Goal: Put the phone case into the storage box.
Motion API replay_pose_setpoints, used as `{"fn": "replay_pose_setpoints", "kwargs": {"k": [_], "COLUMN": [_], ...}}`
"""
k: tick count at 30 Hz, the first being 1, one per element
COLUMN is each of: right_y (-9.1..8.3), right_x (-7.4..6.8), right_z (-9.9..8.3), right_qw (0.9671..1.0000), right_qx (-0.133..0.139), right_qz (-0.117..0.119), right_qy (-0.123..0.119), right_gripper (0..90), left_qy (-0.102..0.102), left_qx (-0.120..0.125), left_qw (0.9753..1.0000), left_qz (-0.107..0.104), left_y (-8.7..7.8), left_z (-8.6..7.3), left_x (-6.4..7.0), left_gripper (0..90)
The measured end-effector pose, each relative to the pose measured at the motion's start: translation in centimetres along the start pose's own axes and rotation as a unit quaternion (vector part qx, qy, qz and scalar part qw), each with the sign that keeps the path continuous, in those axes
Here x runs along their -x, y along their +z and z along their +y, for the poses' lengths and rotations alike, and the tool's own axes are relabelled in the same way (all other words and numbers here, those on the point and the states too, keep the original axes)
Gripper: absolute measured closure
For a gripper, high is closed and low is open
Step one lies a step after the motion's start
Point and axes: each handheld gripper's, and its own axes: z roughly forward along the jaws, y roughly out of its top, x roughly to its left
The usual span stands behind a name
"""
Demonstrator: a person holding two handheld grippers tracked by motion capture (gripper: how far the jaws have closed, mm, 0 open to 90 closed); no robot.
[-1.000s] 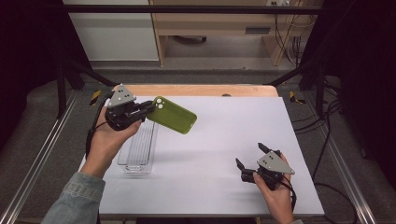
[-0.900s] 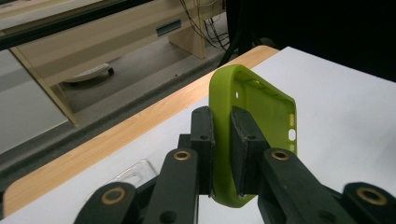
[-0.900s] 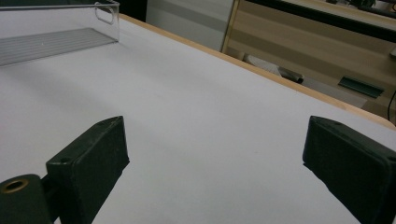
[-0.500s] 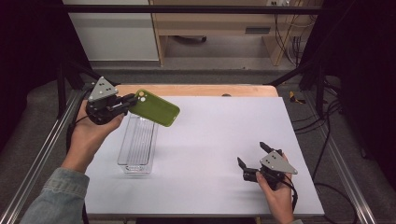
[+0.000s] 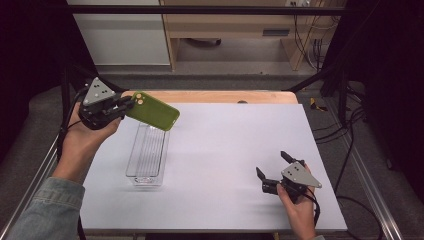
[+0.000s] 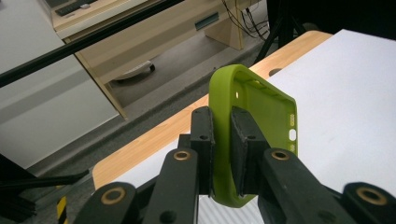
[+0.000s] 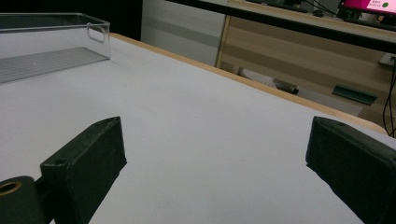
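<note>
Above the table's far-left corner: left gripper (image 5: pixel 121 106), jaws clamped on the rim of a lime-green soft rubber phone case (image 5: pixel 152 111), held aloft over the far end of a clear, rectangular plastic tray (image 5: pixel 146 156). Near right: right gripper (image 5: pixel 272 167), jaws wide apart, holding nothing, on the white tabletop (image 5: pixel 225 150).

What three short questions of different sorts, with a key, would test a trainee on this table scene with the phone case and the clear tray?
1. True or false: the left tongs are shut on one edge of the green phone case.
2. Where is the phone case? A) lying inside the clear tray; B) held in the air above the tray's far end; C) flat on the white table beside the right tongs.
3. Fill in: the right tongs are ____ and hold nothing.

Key: 1 true; 2 B; 3 open.
</note>
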Motion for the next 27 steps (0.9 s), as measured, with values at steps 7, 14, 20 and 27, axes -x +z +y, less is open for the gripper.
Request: {"fn": "replay_pose_setpoints", "kwargs": {"k": [7, 14, 20, 27], "right_y": [-0.4, -0.5, -0.7, -2.0], "right_x": [0.2, 0.1, 0.2, 0.2], "right_z": [0.2, 0.2, 0.2, 0.0], "right_qw": [1.0, 0.9999, 0.9997, 0.9994], "right_qx": [0.008, 0.012, 0.024, 0.034], "right_qz": [0.004, 0.007, 0.011, 0.011], "right_qy": [0.004, 0.003, 0.003, 0.001], "right_gripper": [3.4, 3.3, 3.1, 3.1], "left_qy": [0.033, 0.054, 0.059, 0.076], "left_qx": [-0.014, -0.024, -0.032, -0.044], "left_qw": [0.9993, 0.9979, 0.9974, 0.9958], "left_qz": [0.014, 0.026, 0.025, 0.027], "left_y": [0.1, 0.1, 0.3, 1.2], "left_z": [-0.4, -0.5, -0.6, -0.6], "left_x": [-0.3, -0.6, -0.9, -1.1], "left_gripper": [80.1, 80.1, 80.1, 80.1]}}
